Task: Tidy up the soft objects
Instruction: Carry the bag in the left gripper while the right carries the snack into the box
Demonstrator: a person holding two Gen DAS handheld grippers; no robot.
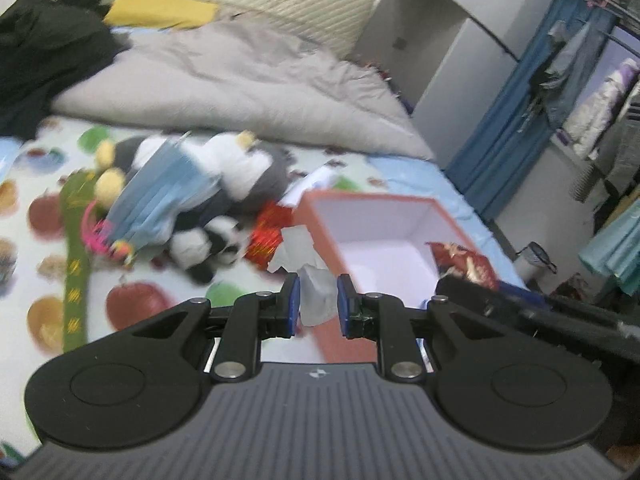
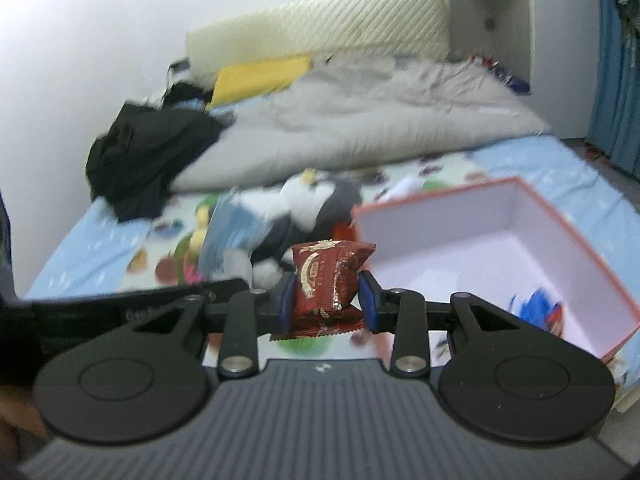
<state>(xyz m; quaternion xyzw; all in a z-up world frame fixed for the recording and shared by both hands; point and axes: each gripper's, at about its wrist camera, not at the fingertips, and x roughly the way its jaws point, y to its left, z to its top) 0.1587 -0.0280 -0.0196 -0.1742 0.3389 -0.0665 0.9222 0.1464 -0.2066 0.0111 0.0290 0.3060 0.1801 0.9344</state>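
The left claw (image 1: 318,305) pinches a crumpled white tissue (image 1: 308,272) between its blue pads, just at the near corner of the open red box (image 1: 320,224) on the bed (image 1: 40,216). The right claw (image 2: 327,300) is closed on a dark red snack packet (image 2: 326,284), held just left of the box (image 2: 568,232). Only the right wrist view shows something blue and red, too blurred to name, lying in the box's near corner. Only the left wrist view shows the green strip (image 1: 74,272) along the bed's left side. Beyond both claws, plush toys (image 1: 224,184) and a blue mask (image 1: 160,196) pile mid-bed.
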